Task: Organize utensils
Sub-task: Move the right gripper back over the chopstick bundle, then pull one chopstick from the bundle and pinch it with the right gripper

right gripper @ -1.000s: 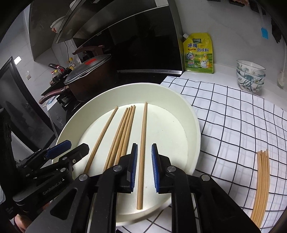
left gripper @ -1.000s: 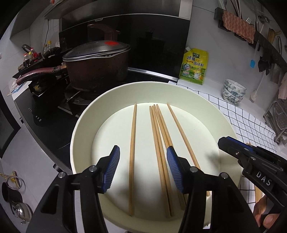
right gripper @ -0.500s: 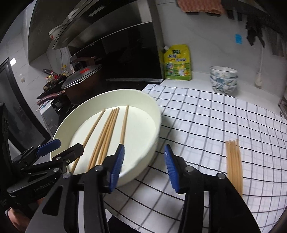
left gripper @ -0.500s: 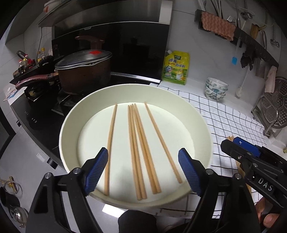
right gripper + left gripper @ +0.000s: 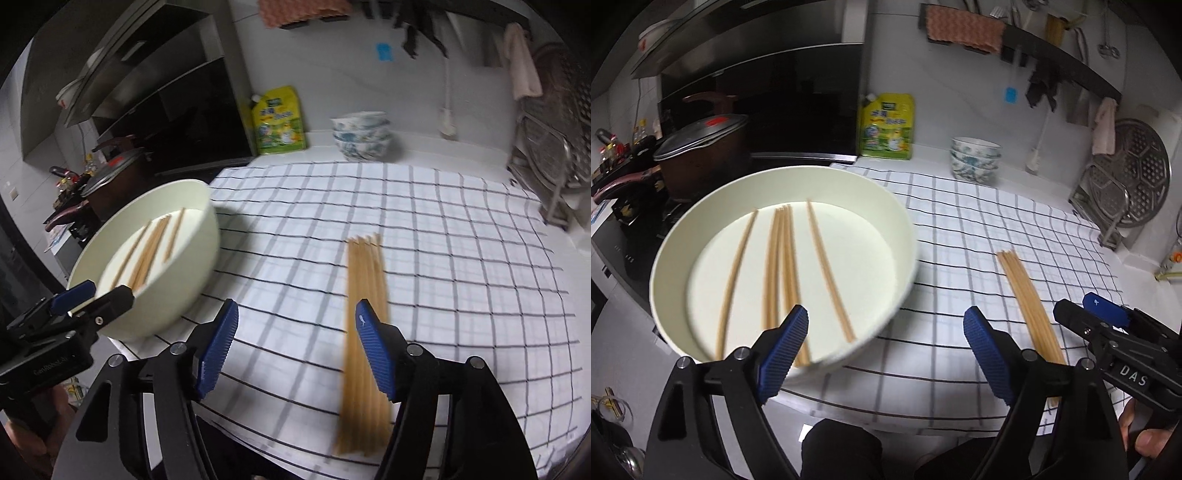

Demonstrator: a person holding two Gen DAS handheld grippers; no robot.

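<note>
A wide cream bowl (image 5: 897, 221) sits at the left edge of the checked cloth, and it also shows in the right wrist view (image 5: 199, 236). Several wooden chopsticks (image 5: 783, 266) lie loose inside the bowl. A bundle of chopsticks (image 5: 1030, 306) lies on the cloth to the right, and in the right wrist view (image 5: 364, 332) it is just ahead of my right gripper. My left gripper (image 5: 886, 354) is open and empty, near the bowl's front right rim. My right gripper (image 5: 297, 350) is open and empty, above the cloth beside the bundle.
The checked cloth (image 5: 461, 258) covers the counter. A lidded pot (image 5: 701, 151) stands on the stove at left. A yellow-green pouch (image 5: 886, 127) and stacked patterned bowls (image 5: 975, 158) stand at the back wall. A metal rack with a steamer plate (image 5: 1126, 177) is at right.
Both grippers have drawn back from the bowl, swung right and opened wider. The right gripper, nearly shut over a chopstick in the bowl a second ago, is now over the cloth by the bundle.
</note>
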